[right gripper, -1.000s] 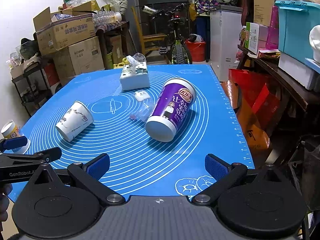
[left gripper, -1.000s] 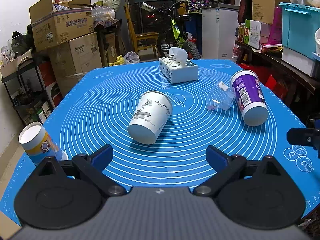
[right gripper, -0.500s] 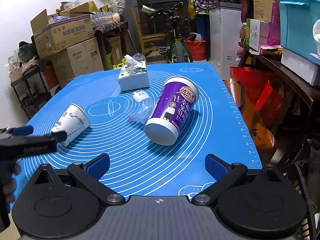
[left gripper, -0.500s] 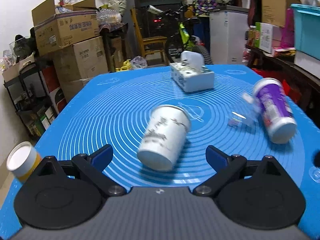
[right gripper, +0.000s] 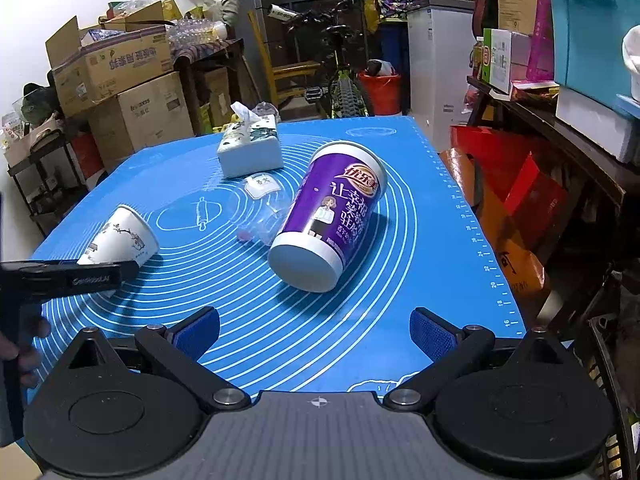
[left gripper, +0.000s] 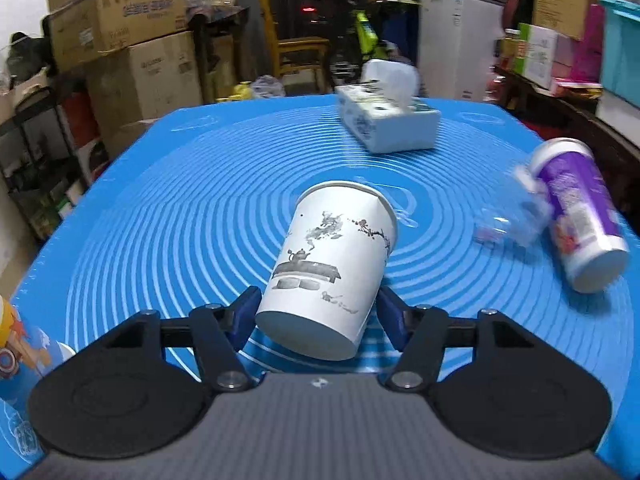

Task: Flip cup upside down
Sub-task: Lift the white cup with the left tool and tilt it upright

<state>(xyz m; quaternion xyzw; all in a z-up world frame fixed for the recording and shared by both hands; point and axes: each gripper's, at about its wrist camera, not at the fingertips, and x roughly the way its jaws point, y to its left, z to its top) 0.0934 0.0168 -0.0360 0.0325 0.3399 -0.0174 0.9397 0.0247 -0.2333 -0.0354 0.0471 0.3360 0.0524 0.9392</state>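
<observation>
Jaws of left gripper [left gripper: 318,310]: drawn in to cup width, blue pads [left gripper: 245,312] pressed against either flank of white paper cup [left gripper: 332,264] close to its base. Jaws of right gripper [right gripper: 316,332]: spread wide apart, nothing between them, held low over near edge of blue mat [right gripper: 424,248].

White paper cup: lay on its side left of mat centre, closed base toward left wrist camera, open rim pointing away and slightly right toward tissue box [left gripper: 386,120]. Seen from right wrist camera as resting on mat, partly behind black finger of left gripper, with person's hand [right gripper: 24,344] below it at frame edge.

Open room: bare mat on left of white paper cup out to left border, and between its rim and tissue box. To its right, clear plastic container [right gripper: 264,216] touching or just beside purple cup [right gripper: 332,216], also on its side, white base toward near edge. Broad bare strip between purple cup and right border of mat; red bags [right gripper: 520,184] just beyond that border. Yellow printed cup [left gripper: 16,340] at near-left corner, just beside left gripper's body, well apart from white paper cup.
</observation>
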